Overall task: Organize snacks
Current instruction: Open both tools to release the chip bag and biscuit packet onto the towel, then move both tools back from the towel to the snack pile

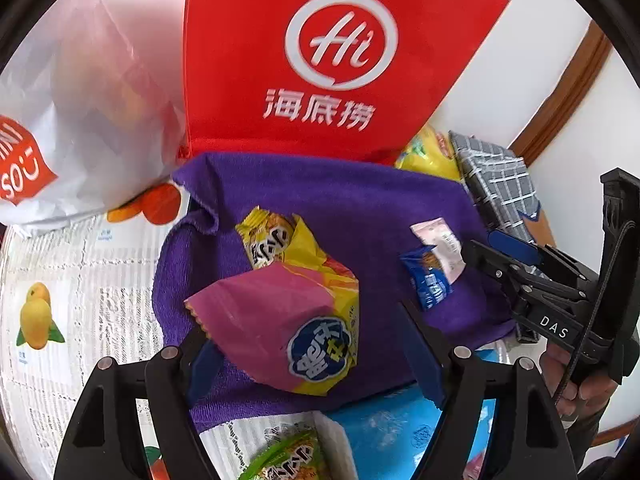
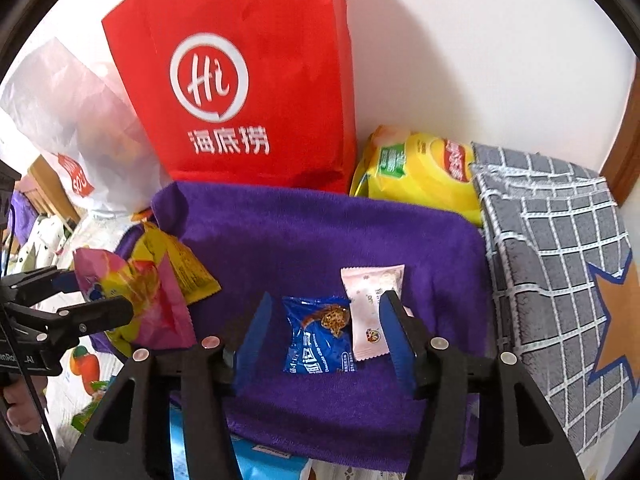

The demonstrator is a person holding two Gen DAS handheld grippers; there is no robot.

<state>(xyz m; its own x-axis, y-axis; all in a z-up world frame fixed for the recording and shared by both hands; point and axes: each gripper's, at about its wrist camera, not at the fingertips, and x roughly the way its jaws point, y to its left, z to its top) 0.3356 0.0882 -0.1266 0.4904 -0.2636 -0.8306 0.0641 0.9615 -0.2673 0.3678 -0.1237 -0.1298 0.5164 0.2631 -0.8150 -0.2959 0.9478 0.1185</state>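
A big pink and yellow snack bag [image 1: 288, 328] lies tilted on the purple cloth, partly over a smaller yellow packet [image 1: 268, 240] behind it. Well apart from them, a small blue cookie packet [image 2: 318, 336] lies flat, and a pale pink packet [image 2: 372, 308] lies just beside it, touching its edge.

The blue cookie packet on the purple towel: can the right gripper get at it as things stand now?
Probably yes. The blue cookie packet lies flat on the purple towel between the right gripper's open fingers. Only the pink packet beside it, at the other finger, might get pinched too.
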